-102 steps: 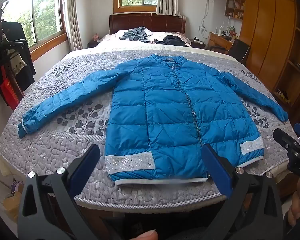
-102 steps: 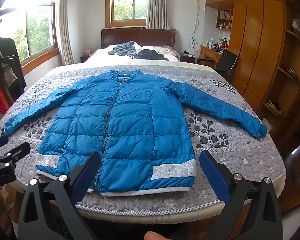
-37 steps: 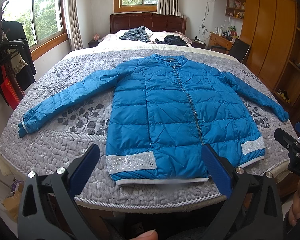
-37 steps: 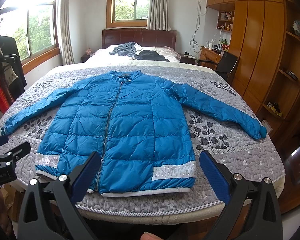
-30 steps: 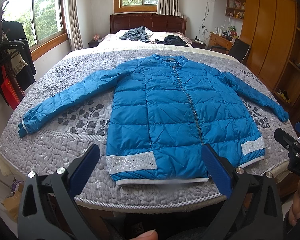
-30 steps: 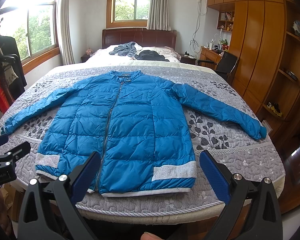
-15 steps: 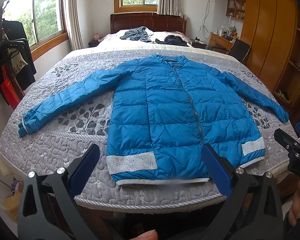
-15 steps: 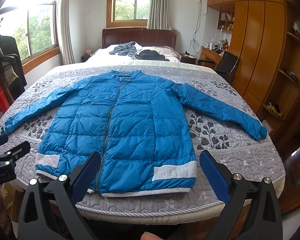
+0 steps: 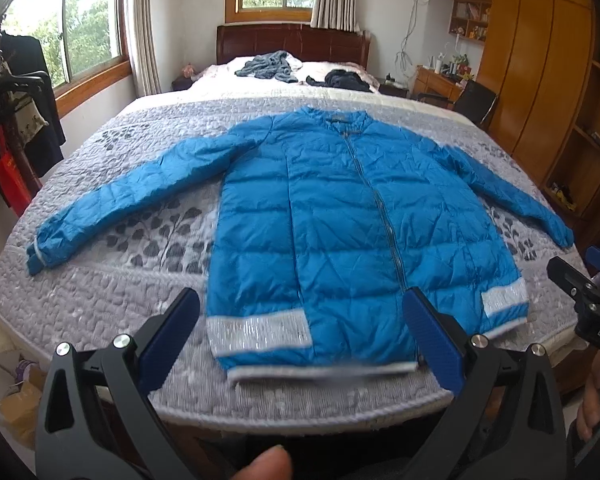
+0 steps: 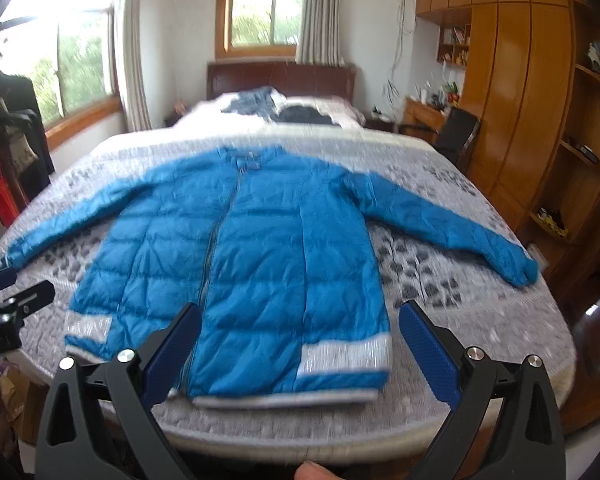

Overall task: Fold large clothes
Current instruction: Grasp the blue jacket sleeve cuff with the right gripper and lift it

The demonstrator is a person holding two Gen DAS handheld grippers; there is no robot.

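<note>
Blue quilted down jacket [image 9: 332,232] lies flat, front up and zipped, across the grey leaf-patterned bedspread [image 9: 100,300] of a bed; it fills the centre of both frames. Collar points to the upper centre, toward the dark wooden headboard [image 9: 292,42]; hem with silver glitter bands sits at the near foot edge, lower centre. Both sleeves spread out and down: one cuff at mid left of the left wrist view, the other cuff [image 10: 520,270] at mid right of the right wrist view. Left hand-held gripper [image 9: 304,336] in the lower part of its frame, blue-padded fingers [image 9: 168,336] spread wide apart, released, holding nothing, hovering just short of the hem. Right hand-held gripper [image 10: 300,344] likewise released, pads wide, empty, over the hem's right half; this view is motion-blurred. Each tool shows at the other view's edge. A fingertip [image 9: 264,464] pokes in at bottom centre of the left view. Two dark garments [image 9: 268,66] lie near the pillows, upper centre. Wooden wardrobe [image 10: 520,92] at right, clothes rack [image 9: 16,120] at left edge.
</note>
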